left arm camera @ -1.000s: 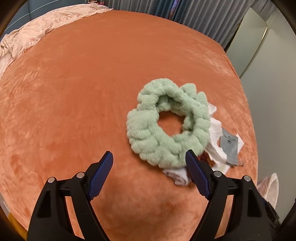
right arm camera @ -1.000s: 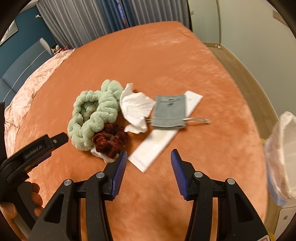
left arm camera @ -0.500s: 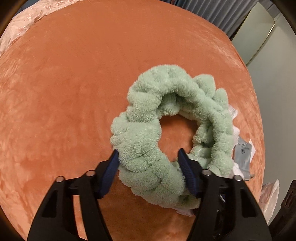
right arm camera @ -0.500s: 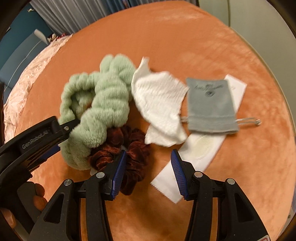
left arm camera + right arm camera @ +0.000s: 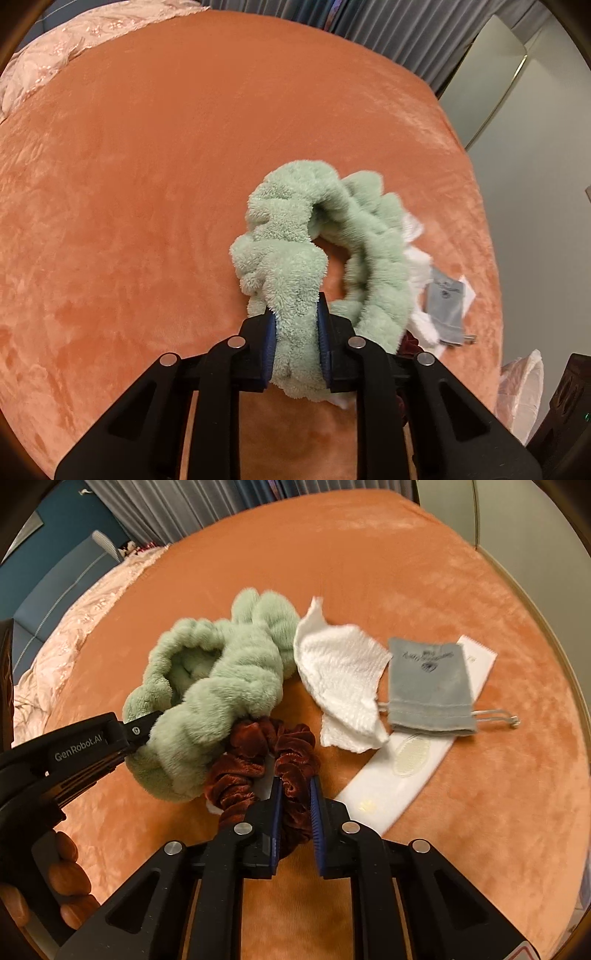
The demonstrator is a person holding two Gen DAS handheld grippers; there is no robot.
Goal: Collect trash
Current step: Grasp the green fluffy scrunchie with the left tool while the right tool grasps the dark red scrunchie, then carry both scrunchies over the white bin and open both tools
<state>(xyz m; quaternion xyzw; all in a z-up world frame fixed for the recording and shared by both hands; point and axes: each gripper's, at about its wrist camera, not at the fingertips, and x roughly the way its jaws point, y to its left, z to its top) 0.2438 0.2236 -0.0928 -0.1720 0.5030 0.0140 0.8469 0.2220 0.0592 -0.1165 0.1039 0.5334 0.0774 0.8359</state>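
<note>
Here crumpled tissue [image 5: 343, 679] lies beyond right hand-held gripper [image 5: 295, 805].

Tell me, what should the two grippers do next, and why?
Probably lift both a little. The left gripper has just closed on the green fluffy headband, and the right gripper has just closed on the dark red scrunchie. Both lie partly over the white tissue, so raising them would clear the trash.
</note>
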